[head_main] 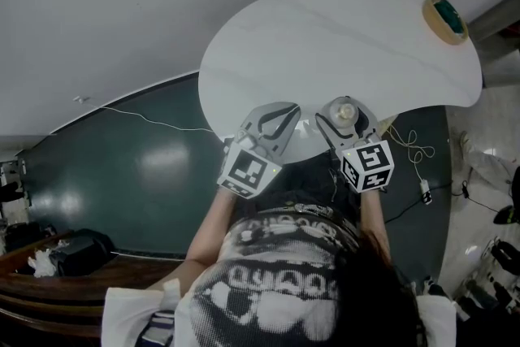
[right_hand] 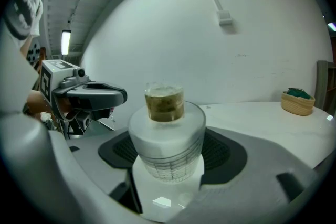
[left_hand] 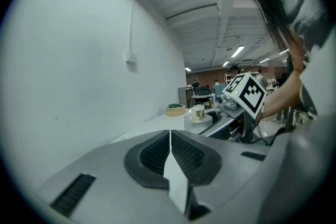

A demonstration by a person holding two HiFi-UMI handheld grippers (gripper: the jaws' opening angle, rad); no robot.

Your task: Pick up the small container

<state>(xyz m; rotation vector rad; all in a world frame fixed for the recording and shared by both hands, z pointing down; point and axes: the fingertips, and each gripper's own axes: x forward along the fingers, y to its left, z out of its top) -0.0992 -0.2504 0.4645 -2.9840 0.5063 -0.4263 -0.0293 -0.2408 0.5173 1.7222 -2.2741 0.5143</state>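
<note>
**Container gripped at the near edge: lift it level**

The right tool is closed on the small container, a translucent, graduated tub with a flat white top. It is at the near edge of the worktop, towards the right. The left tool is just beside it, with its jaws pressed together and nothing between them.

A little clear cup of brownish stuff stands loose on the tub's top, so the lift probably wants to be straight up and slow. The wrist should stay level, since any tilt could slide the cup off. The pads sit low on the tub's wall, which looks smooth. A firm, steady squeeze seems wiser than a harder one, as the wall may flex.

The right gripper view alone shows the markings, the cup's contents and the grip. The head view shows the tub's place on the worktop and the basket well away at the far right edge. No view shows whether the tub's base has left the worktop.
</note>
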